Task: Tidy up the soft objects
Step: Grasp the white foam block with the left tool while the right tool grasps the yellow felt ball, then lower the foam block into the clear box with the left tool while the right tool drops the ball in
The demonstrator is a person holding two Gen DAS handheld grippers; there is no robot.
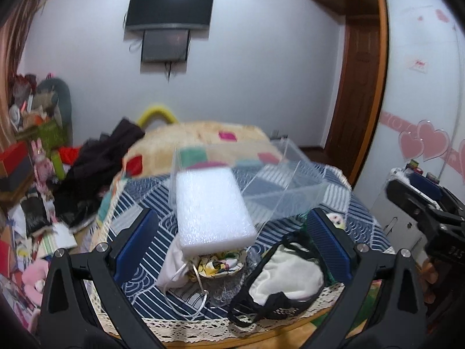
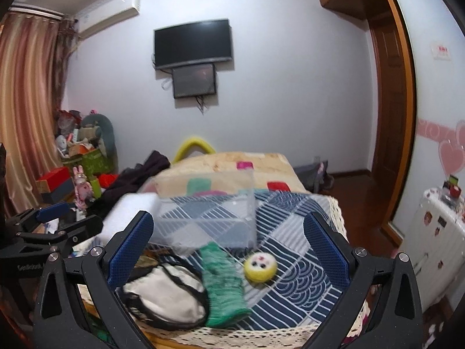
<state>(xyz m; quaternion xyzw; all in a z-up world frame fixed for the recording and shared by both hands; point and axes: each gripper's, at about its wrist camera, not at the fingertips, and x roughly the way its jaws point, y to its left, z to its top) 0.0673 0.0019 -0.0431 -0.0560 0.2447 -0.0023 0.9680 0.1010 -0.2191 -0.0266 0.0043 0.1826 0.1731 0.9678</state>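
On a blue patterned cloth (image 1: 139,203) lie soft things: a white foam block (image 1: 212,206), a white drawstring pouch (image 1: 174,270), a floral cloth (image 1: 218,264), and a white pouch with black trim (image 1: 284,279) (image 2: 171,293). A clear plastic box (image 1: 279,174) (image 2: 209,218) stands behind them. The right wrist view also shows a green knitted piece (image 2: 223,288) and a yellow round toy (image 2: 260,267). My left gripper (image 1: 232,238) is open above the foam and pouches. My right gripper (image 2: 229,250) is open above the green piece.
A folded patchwork blanket (image 2: 221,168) lies behind the box, dark clothes (image 1: 110,157) to its left. Clutter and boxes (image 1: 32,157) fill the left floor. A white suitcase (image 2: 436,232) stands at the right. The table's lace edge (image 1: 203,328) is nearest me.
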